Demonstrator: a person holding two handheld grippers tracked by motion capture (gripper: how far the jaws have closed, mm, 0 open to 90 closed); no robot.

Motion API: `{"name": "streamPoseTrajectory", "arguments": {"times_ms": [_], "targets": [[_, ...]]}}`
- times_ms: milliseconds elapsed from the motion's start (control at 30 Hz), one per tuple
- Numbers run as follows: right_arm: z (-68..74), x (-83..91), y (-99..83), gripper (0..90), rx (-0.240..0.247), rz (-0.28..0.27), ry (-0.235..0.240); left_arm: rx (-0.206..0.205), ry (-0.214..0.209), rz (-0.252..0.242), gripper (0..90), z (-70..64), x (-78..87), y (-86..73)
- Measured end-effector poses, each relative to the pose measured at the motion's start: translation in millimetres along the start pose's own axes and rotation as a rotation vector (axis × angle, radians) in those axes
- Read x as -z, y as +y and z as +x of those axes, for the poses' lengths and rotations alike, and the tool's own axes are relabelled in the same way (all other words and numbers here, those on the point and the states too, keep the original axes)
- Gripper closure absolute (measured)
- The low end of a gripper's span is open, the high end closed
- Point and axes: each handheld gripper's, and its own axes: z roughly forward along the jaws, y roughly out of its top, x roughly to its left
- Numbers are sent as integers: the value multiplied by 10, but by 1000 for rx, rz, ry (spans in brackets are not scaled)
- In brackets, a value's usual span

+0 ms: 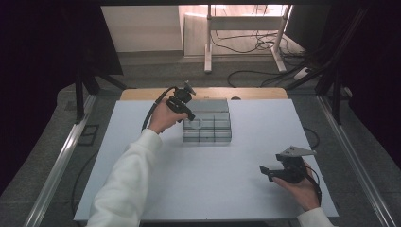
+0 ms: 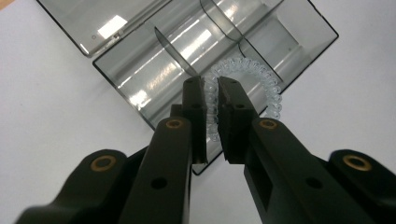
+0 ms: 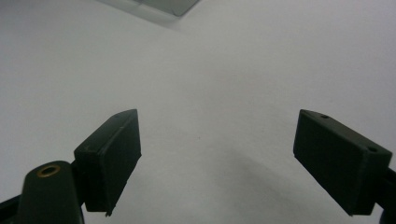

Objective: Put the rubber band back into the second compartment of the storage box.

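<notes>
A smoky clear organizer box (image 1: 215,133) lies open mid-table, its lid (image 1: 210,105) folded back, with dividers splitting it into compartments (image 2: 154,70). My left gripper (image 1: 190,116) reaches over the box's left side. Its jaws (image 2: 211,88) are shut on one side of a clear spiral hair tie (image 2: 275,95), a small pale ring (image 1: 193,122) over the box's left compartments. I cannot tell whether the ring rests on the box or hangs just above it. My right gripper (image 1: 265,171) sits low at the table's right front, open and empty (image 3: 217,135) above the bare white tabletop.
The white tabletop (image 1: 222,184) ends in a wooden strip (image 1: 142,93) at the back. Metal rails (image 1: 56,165) run along both sides. Cables (image 1: 246,45) and a table frame lie on the floor beyond. A corner of the box (image 3: 159,6) shows at the top of the right gripper view.
</notes>
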Motion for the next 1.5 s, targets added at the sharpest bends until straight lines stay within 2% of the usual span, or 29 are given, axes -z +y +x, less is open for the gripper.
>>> {"name": "streamPoseTrajectory", "arguments": {"times_ms": [333, 667, 1100, 1233, 1500], "targets": [[-2, 1, 2, 156, -2, 0, 2, -2, 13, 25, 822, 38, -103, 139], [3, -2, 2, 156, 1, 2, 0, 9, 7, 31, 823, 101, -145, 248], [3, -11, 1, 157, 6, 5, 1, 36, 1, 21, 822, 176, -199, 350], [1, -12, 2, 156, 5, 4, 4, 33, 3, 22, 822, 188, -211, 412], [2, -8, 0, 156, 3, 4, 3, 42, 1, 20, 822, 218, -319, 535]]}}
